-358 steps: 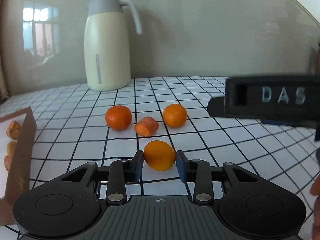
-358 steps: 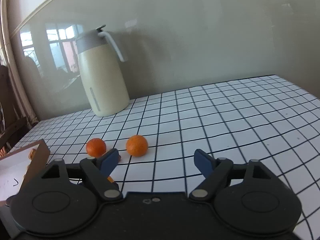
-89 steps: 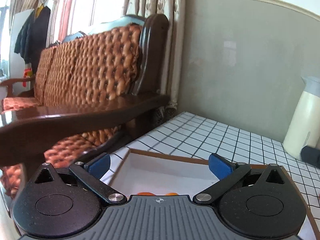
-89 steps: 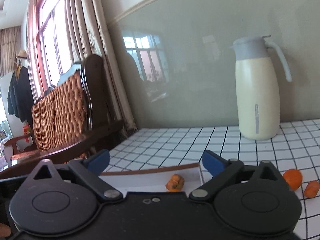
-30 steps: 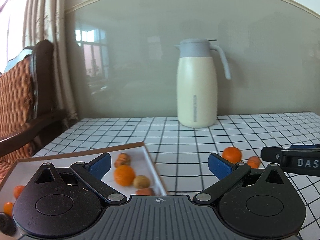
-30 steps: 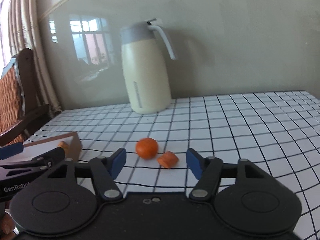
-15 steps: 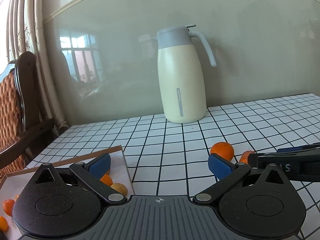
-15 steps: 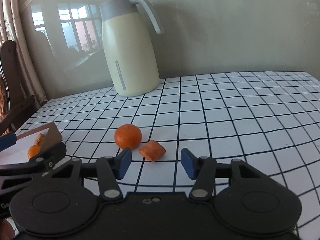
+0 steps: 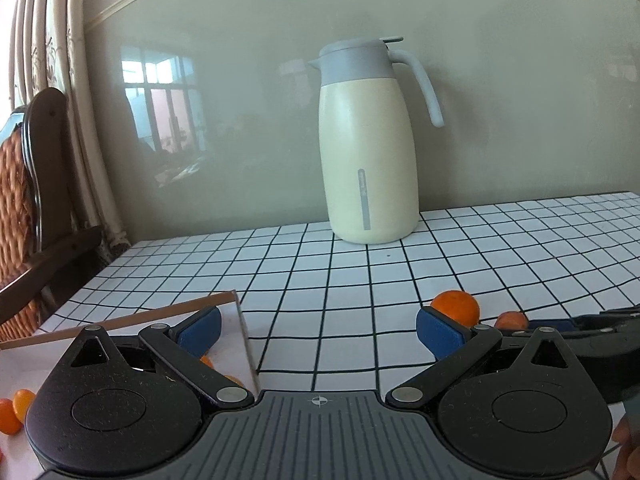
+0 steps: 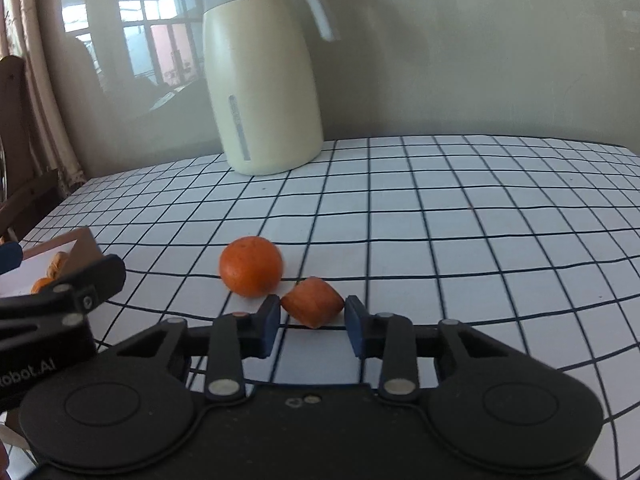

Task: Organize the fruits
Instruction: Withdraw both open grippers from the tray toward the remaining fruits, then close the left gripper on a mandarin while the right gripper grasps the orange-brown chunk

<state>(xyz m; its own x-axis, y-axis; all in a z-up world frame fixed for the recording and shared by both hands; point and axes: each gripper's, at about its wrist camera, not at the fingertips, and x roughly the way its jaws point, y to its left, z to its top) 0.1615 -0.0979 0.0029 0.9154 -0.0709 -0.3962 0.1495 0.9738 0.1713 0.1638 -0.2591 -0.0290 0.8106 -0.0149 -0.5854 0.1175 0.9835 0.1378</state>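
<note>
On the checked tablecloth a round orange [image 10: 251, 266] lies just left of a smaller orange-red fruit chunk [image 10: 312, 302]. My right gripper [image 10: 312, 320] is low over the cloth. Its jaws are closing, the chunk is between the blue pads, and the pads meet its two sides. My left gripper [image 9: 318, 328] is open and empty, over the right edge of the cardboard box [image 9: 120, 316]. The box holds several small orange fruits [image 9: 20, 400]. The left wrist view shows the orange [image 9: 456, 306] and the chunk [image 9: 510, 320] at right.
A cream jug with a grey lid [image 9: 368, 152] stands at the back against the wall. A wooden chair with woven cushions [image 9: 24, 216] is beyond the table's left end. The left gripper's finger [image 10: 80, 284] reaches in at the left of the right wrist view.
My right gripper has come forward and down onto the chunk, and its jaws have narrowed from wide apart to hugging it. The left gripper has drifted right from the box.
</note>
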